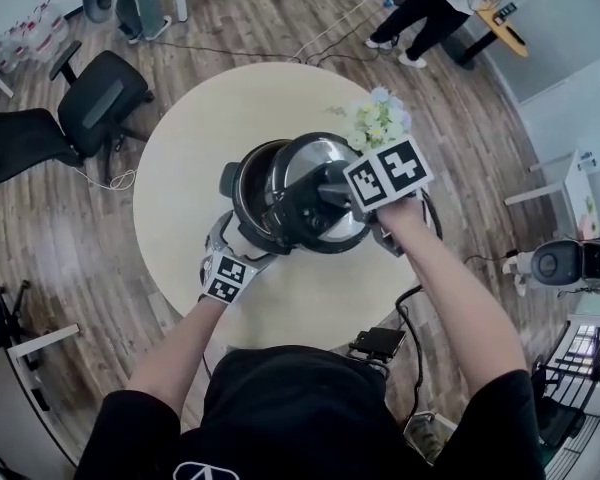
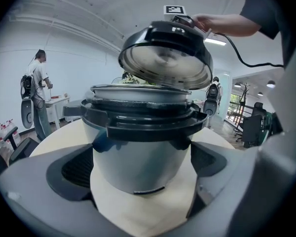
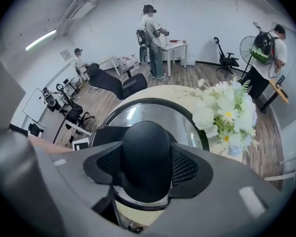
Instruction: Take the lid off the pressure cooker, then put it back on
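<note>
Lid hangs tilted above the open pressure cooker on the table, underside slanting toward the person, its black knob clamped in the right tongs; left tongs clasp the cooker's body from both sides.

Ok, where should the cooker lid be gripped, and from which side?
Grip the knob at the middle of the lid, coming from above. It stands proud as a rounded dome narrow enough for the jaws; the lid itself is far too wide. The right gripper is shut on it this way.
</note>
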`<act>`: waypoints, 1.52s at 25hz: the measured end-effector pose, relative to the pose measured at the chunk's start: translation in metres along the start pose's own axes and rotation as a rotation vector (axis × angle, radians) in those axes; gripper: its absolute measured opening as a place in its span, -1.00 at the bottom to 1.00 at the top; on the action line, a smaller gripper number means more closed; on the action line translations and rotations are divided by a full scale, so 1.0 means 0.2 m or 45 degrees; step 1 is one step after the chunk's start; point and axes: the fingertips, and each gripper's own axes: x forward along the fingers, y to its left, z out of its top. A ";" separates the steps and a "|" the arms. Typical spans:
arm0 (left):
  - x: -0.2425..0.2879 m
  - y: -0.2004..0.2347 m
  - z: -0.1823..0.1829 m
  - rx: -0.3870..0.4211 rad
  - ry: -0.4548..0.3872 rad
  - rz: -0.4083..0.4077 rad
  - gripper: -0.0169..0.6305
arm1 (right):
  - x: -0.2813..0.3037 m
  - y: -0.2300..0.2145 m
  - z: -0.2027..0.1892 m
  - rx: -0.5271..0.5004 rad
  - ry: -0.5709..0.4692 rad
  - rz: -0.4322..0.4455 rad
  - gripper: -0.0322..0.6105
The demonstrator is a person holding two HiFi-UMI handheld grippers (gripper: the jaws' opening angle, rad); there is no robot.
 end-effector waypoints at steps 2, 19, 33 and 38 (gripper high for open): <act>0.00 0.00 0.00 -0.005 0.006 -0.003 0.88 | 0.07 0.04 0.08 -0.018 0.011 0.001 -0.01; -0.01 0.00 0.00 -0.010 -0.012 -0.011 0.88 | 0.40 0.14 0.23 -0.171 0.187 -0.020 -0.01; -0.01 0.00 0.01 -0.011 -0.009 -0.012 0.88 | 0.47 0.20 0.16 -0.342 0.299 -0.106 -0.01; -0.01 0.00 0.01 -0.009 -0.016 -0.010 0.88 | 0.48 0.21 0.17 -0.365 0.327 -0.110 -0.01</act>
